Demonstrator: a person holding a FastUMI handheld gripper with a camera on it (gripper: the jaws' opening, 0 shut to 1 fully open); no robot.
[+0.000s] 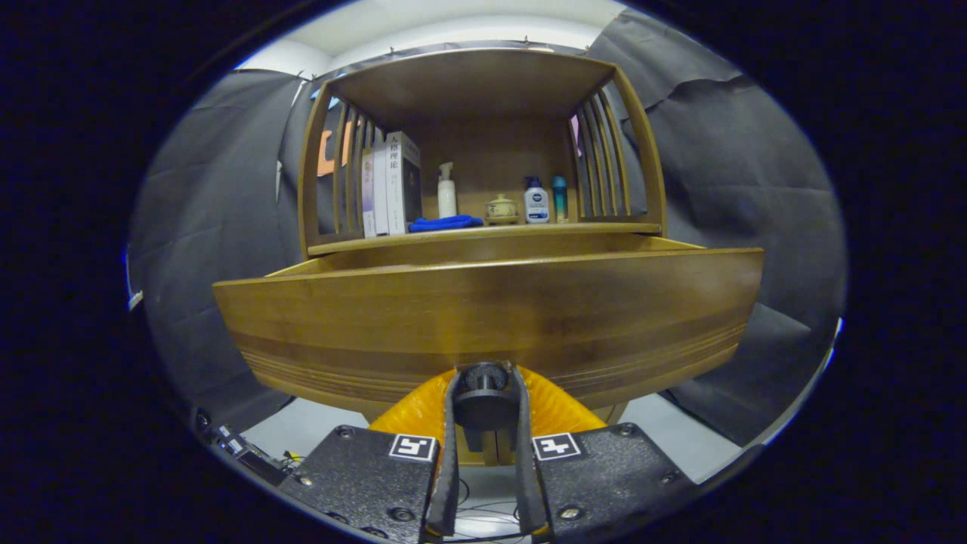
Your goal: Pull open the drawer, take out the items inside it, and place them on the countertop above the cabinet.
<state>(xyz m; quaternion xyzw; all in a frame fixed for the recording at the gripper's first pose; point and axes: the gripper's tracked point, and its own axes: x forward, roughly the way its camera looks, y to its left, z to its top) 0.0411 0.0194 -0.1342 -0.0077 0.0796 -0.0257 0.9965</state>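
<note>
A wooden drawer [483,317] stands pulled out from the cabinet, its wide front panel facing me. My gripper [484,385] is shut on the drawer's dark round knob [484,378], one finger pressing each side of it. The drawer's inside is hidden behind its front panel. Above it lies the countertop [483,233] of the wooden cabinet. A blue cloth [446,223] lies on that countertop.
On the countertop stand several books [390,185] at the left, a white pump bottle [447,193], a small lidded pot [501,209], a white bottle with a blue cap [536,201] and a teal bottle [559,199]. Slatted sides and a top shelf enclose this space.
</note>
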